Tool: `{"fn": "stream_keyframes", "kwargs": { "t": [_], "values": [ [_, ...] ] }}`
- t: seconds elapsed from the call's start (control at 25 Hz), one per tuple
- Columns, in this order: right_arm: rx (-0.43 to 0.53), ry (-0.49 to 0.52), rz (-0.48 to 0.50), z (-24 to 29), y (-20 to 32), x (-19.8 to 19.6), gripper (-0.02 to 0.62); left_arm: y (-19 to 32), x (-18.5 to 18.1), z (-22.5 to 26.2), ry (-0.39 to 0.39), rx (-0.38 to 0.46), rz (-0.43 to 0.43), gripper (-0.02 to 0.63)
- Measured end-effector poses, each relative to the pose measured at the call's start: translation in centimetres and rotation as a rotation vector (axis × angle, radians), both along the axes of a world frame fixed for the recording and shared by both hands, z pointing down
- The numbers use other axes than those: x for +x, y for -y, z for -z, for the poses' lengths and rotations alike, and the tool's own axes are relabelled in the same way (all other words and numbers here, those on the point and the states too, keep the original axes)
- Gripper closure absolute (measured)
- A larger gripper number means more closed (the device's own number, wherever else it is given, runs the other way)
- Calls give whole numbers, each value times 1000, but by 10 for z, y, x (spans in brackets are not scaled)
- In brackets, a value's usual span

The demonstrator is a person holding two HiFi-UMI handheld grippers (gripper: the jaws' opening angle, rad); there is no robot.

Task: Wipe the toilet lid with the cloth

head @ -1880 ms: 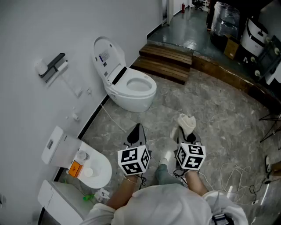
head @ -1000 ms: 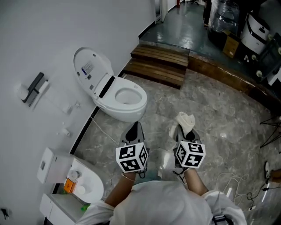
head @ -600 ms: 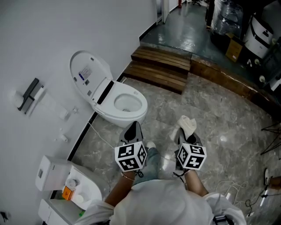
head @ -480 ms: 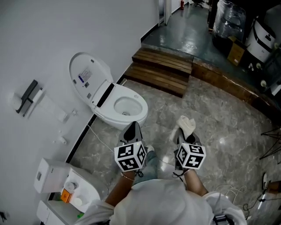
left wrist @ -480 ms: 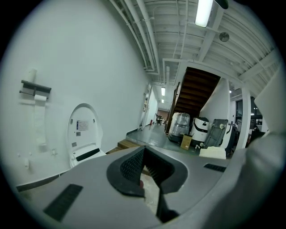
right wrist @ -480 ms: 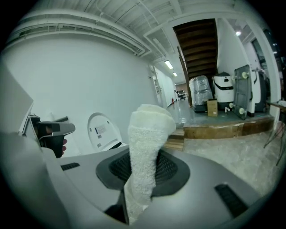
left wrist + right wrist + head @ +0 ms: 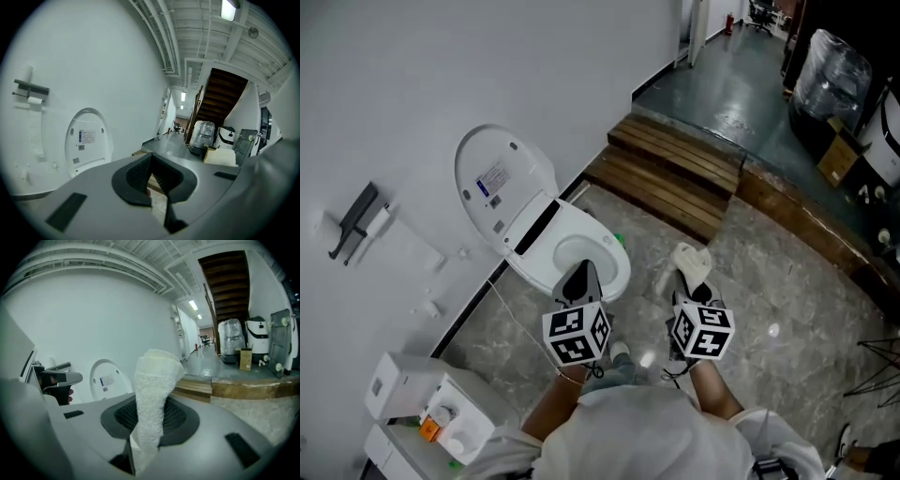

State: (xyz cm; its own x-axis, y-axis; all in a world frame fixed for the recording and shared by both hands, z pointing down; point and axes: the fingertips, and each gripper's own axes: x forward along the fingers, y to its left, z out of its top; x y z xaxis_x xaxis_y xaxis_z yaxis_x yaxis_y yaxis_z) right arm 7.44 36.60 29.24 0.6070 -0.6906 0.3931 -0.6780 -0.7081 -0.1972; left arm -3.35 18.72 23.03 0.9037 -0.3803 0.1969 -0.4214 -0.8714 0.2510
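We are looking at wooden steps (image 7: 675,180) lying beside the white wall (image 7: 487,56), a paper holder (image 7: 354,223) hanging there, and a plastic-wrapped bundle (image 7: 828,80) standing beyond.

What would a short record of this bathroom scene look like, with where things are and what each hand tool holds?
toilet lid: raised, leaning back toward the white wall
toilet bowl: open, just ahead of both tools
cloth: white, sticking up from the right tool
right tool: shut on the cloth
left tool: shut, nothing in it
contact: cloth not yet on the lid
wooden steps: beyond the toilet
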Motion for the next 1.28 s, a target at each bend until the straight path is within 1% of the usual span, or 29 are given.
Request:
{"fn": "stream_keyframes", "kwargs": {
  "t": [0.16, 0.32, 0.52, 0.68, 0.92, 1.12, 1.2, 1.28],
  "values": [
    [-5, 2, 60, 1, 52, 40, 499, 41, 37, -1, 10, -4, 40, 597],
    [-15, 16, 122, -3, 98, 67, 499, 75, 65, -5, 21, -14, 75, 597],
    [-27, 31, 211, -9, 146, 83, 499, 110, 81, -9, 31, -22, 139, 597],
    [-37, 50, 303, -14, 183, 90, 499, 135, 87, -6, 27, -21, 210, 597],
    [-46, 50, 521, -12, 260, 110, 499, 178, 97, 2, -1, -15, 392, 597],
    [-36, -10, 749, 11, 316, 130, 499, 200, 111, 6, -29, -34, 586, 597],
    [-41, -30, 822, 15, 330, 136, 499, 204, 122, 6, -37, -37, 639, 597],
    [-55, -23, 878, 12, 342, 138, 499, 209, 130, 3, -36, -47, 677, 597]
  ]
}}
